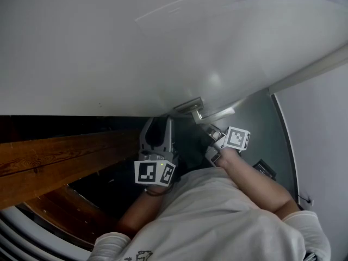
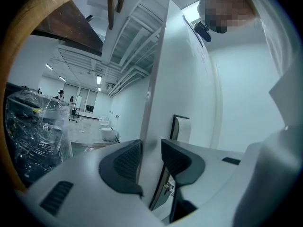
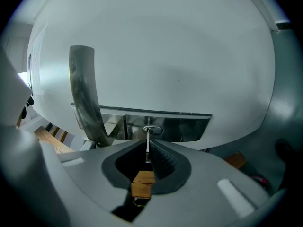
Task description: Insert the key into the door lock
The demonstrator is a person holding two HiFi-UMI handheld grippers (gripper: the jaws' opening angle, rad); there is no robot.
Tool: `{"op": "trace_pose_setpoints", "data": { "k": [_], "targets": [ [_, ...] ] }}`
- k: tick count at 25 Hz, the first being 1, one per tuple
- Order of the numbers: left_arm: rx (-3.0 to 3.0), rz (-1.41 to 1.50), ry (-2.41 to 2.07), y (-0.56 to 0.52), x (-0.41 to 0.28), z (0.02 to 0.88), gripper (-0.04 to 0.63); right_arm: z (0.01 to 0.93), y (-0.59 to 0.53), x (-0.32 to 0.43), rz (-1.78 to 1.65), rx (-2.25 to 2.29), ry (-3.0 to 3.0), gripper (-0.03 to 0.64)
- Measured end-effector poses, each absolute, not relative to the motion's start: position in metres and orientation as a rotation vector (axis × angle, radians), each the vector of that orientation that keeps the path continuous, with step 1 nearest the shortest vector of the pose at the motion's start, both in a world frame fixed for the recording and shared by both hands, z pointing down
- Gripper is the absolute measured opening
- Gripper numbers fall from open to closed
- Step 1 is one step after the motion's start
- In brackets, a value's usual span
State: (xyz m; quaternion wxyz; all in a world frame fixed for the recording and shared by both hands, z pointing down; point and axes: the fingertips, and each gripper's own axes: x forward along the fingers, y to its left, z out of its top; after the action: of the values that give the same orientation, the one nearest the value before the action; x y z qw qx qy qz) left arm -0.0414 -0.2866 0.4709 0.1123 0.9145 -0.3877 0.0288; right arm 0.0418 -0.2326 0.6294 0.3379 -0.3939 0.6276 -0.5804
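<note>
Gripping the key [image 3: 148,145], your right gripper [image 3: 147,157] is closing its jaws on the shank, with a wooden block [image 3: 143,183] trailing at 6 o'clock. The blade's long axis is running straight to 12 o'clock, and its tip is meeting the lock cylinder [image 3: 152,129] in the door [image 3: 165,56]. How deep it is sitting cannot be told. Your left gripper [image 2: 149,160] is hanging at the lock's 7 o'clock in the head view, farther off, with its jaws parted and gripping nothing.

There were two grippers, the left gripper [image 1: 159,126] and the right gripper [image 1: 211,130], one key [image 3: 147,146], one lock [image 3: 152,129], one door handle [image 3: 84,89] and one door [image 3: 170,56].
</note>
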Motion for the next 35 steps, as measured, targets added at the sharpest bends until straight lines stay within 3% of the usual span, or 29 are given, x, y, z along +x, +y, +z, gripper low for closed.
{"op": "trace_pose_setpoints", "data": {
  "k": [15,20,26,35],
  "targets": [
    [2.698,0.048,-1.083,-0.287,-0.047,0.454,0.123,0.618,-0.198,0.043,-1.621,-1.292,1.995,0.044],
    [2.653,0.054,-1.066,-0.272,-0.057,0.440,0.120,0.546,-0.186,0.054,-1.266,-1.526,2.289,0.029],
    [2.700,0.087,-1.092,-0.261,-0.057,0.422,0.037,0.445,-0.210,0.043,-0.579,-1.642,2.598,0.009],
    [2.695,0.049,-1.214,-0.263,-0.071,0.393,0.015,0.393,-0.230,0.019,-0.277,-1.676,2.669,0.002]
  ]
}}
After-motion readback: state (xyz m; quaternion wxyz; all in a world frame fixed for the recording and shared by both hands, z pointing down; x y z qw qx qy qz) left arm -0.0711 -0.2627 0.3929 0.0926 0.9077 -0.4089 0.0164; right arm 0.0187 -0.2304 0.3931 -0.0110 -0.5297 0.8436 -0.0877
